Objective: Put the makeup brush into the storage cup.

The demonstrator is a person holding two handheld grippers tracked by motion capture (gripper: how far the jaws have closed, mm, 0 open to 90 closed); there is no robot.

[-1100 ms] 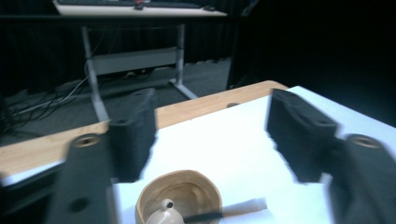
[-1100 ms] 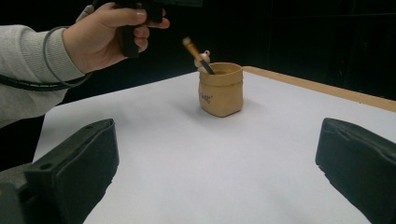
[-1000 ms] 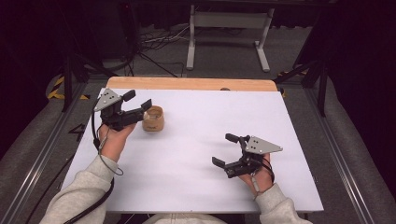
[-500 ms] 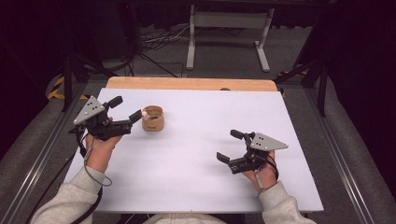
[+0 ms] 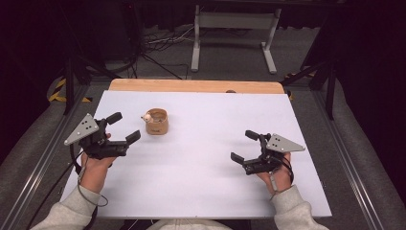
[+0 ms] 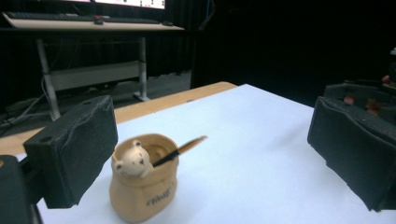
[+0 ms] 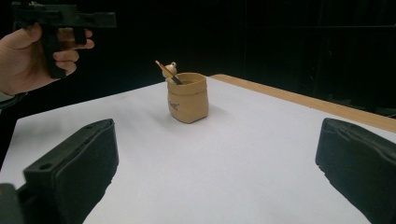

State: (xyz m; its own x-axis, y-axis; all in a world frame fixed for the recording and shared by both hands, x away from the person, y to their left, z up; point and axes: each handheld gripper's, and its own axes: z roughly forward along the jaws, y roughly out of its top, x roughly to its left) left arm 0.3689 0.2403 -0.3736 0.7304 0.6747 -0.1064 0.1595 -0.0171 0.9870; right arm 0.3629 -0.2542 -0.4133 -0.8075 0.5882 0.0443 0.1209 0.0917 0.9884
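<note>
At the left of the high view we hold the left hand-held gripper (image 5: 123,128) just above the white tabletop (image 5: 201,187), its jaws pointing toward three o'clock. They have just been opening and now stand wide apart with nothing between them. In the left gripper view the two black pads (image 6: 74,149) flank open space, and the pot sits low between them, nearer the left pad but apart from it.

Just beyond that gripper, at about two o'clock from it, stands the small tan pot (image 5: 156,122), upright on the tabletop. It is shaped like a little sack, with a bear's head (image 6: 133,161) peeking over its rim and a thin stick (image 6: 184,149) leaning out of its mouth. Faint lettering marks its front; we cannot read it.

At the right of the high view we hold the right hand-held gripper (image 5: 243,146), well apart from the pot, which lies at about ten o'clock from it. Its jaws are released and spread wide, empty. A wooden strip (image 5: 196,86) edges the tabletop at twelve o'clock.
</note>
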